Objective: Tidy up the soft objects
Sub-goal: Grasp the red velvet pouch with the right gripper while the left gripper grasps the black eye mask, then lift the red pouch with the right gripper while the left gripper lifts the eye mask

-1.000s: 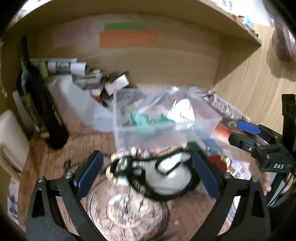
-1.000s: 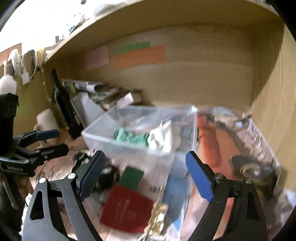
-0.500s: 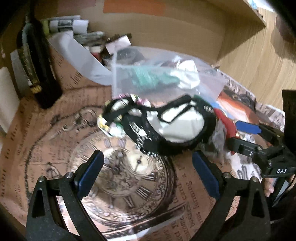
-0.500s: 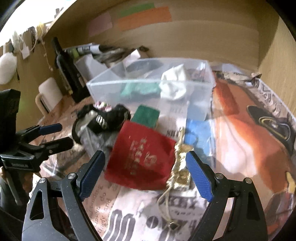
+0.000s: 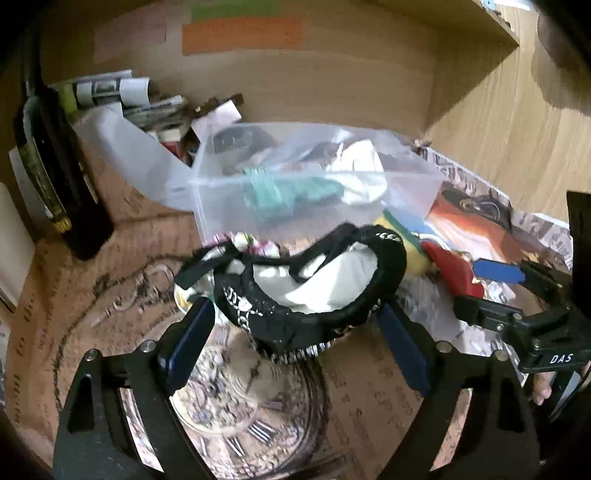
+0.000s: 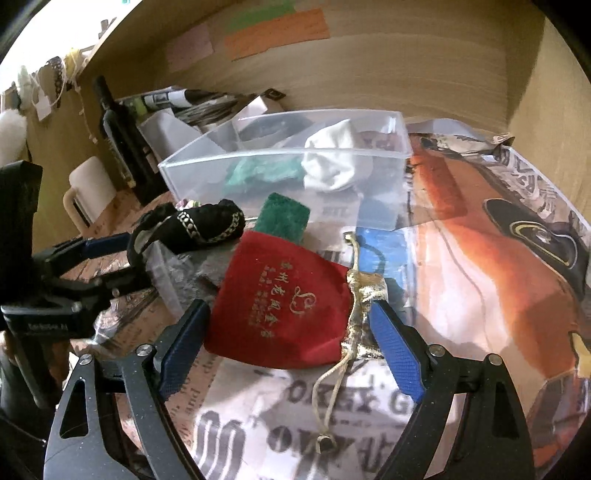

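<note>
Two soft things sit right at the claws. A black fabric pouch (image 5: 314, 295) with silver chain trim and a white lining lies on the bench (image 5: 92, 295), between the spread blue pads of the left claw (image 5: 295, 343), which stands apart around it without pinching it. A red drawstring pouch (image 6: 284, 302) with gold lettering and a gold cord lies between the pads of the right claw (image 6: 290, 339), also apart and not clamped on it. Just behind the red pouch a green sponge (image 6: 282, 218) leans against a clear plastic bin (image 6: 288, 155), which holds a white cloth (image 6: 332, 162) and a teal cloth (image 6: 262, 171). The black pouch rests just left of the sponge in the right wrist view. Printed paper with a clock face (image 5: 236, 398) and newspaper lettering covers the bench. A dark bottle (image 5: 48, 158) stands at the left beside rolled papers (image 5: 110, 88), with coloured notes (image 6: 277, 31) stuck on the wooden back wall.
</note>
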A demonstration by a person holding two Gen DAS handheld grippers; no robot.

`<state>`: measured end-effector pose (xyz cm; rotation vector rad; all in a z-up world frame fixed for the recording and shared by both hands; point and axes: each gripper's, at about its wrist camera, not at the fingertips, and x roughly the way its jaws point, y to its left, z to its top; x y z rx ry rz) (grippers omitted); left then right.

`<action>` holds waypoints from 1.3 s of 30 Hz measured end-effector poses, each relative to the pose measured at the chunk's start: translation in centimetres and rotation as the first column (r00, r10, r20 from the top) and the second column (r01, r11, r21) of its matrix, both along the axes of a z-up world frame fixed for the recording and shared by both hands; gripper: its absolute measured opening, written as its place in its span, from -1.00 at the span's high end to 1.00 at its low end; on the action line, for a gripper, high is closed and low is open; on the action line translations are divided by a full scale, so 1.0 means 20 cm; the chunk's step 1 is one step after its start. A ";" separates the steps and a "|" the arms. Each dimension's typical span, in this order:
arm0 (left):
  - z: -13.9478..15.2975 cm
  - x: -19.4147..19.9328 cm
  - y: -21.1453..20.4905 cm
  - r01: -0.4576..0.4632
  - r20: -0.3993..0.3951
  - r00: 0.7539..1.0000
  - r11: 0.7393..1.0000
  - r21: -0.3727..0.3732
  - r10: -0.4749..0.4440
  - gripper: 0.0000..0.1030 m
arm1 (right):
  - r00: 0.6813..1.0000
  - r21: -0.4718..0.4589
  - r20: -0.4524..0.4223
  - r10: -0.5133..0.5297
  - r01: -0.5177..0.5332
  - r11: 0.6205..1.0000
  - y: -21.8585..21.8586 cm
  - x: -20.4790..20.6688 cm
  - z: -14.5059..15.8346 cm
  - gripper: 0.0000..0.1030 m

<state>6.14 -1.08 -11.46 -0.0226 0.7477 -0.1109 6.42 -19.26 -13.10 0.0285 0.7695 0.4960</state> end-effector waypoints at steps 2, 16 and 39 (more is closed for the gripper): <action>0.02 0.02 0.01 -0.002 0.006 1.000 1.000 -0.009 0.002 -0.65 | 1.000 0.004 0.005 -0.011 0.011 1.000 -0.02 0.00 0.01 -0.52; 0.00 0.20 0.00 0.006 -0.005 1.000 0.999 -0.044 -0.006 0.15 | 0.998 0.017 -0.007 -0.055 0.055 0.998 -0.12 0.07 -0.01 -0.10; 0.13 0.15 0.05 0.029 0.071 0.997 0.994 -0.106 -0.022 0.56 | 0.996 -0.095 -0.016 -0.086 0.084 0.992 -0.12 0.17 -0.05 0.29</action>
